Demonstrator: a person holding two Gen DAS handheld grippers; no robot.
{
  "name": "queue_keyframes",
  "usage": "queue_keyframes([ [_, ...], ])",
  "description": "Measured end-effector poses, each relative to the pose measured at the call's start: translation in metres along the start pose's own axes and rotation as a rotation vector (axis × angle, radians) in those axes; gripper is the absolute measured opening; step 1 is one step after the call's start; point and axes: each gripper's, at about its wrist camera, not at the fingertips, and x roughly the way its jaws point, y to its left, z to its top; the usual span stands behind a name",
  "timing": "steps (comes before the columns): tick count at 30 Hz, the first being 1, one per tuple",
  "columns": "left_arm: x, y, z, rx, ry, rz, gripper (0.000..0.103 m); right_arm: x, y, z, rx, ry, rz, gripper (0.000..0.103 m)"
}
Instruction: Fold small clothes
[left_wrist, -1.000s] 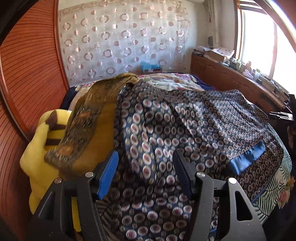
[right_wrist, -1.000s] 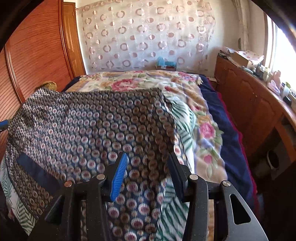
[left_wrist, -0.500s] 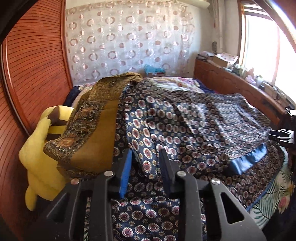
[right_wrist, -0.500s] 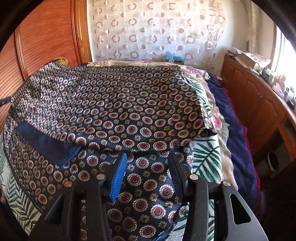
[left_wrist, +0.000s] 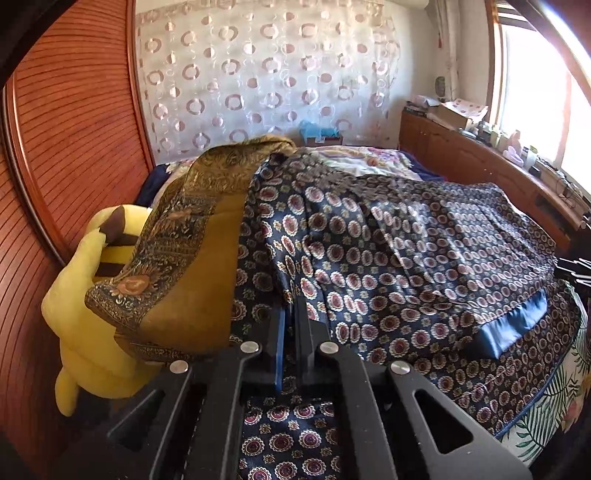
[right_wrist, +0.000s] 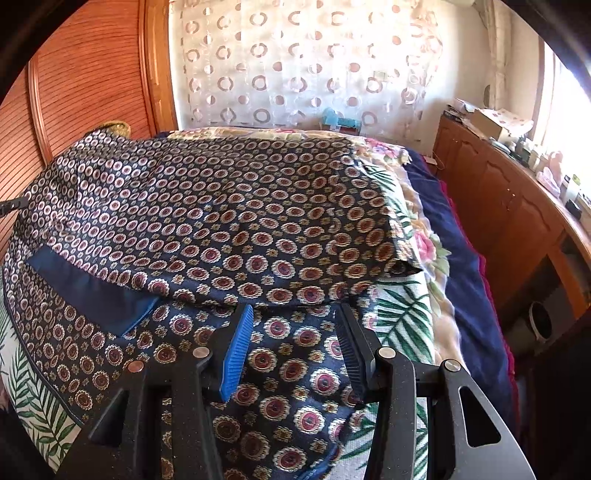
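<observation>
Left tool (left_wrist: 290, 314) pinches patterned garment (left_wrist: 406, 258); right tool (right_wrist: 295, 332) straddles it.

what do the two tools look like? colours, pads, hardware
Both match: the left tool and right tool have matte black, speckled plastic frames with triangular cut-outs and round silver screw heads at the joints. Each has one blue ribbed pad and one black ribbed pad. No cables, markings, hands or sleeves show in either wrist view.

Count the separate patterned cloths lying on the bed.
2: the navy medallion cloth spread across the bed, and the mustard-gold paisley cloth draped at its left beside the yellow plush toy. Others may be underneath.
</observation>
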Motion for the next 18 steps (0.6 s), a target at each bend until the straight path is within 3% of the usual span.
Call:
queue_keyframes([
  [6, 0.000, -0.007, 0.004, 0.027, 0.013, 0.000, 0.005, -0.003, -0.019, -0.001, 0.055, 0.032, 0.025, 0.048],
  [13, 0.006, -0.001, 0.004, -0.013, 0.021, -0.023, 0.005, 0.001, -0.047, 0.006, 0.122, 0.059, 0.003, 0.048],
  [18, 0.009, 0.000, 0.002, -0.019, 0.027, -0.025, 0.005, 0.015, -0.065, 0.018, 0.212, 0.085, 0.046, 0.048],
])
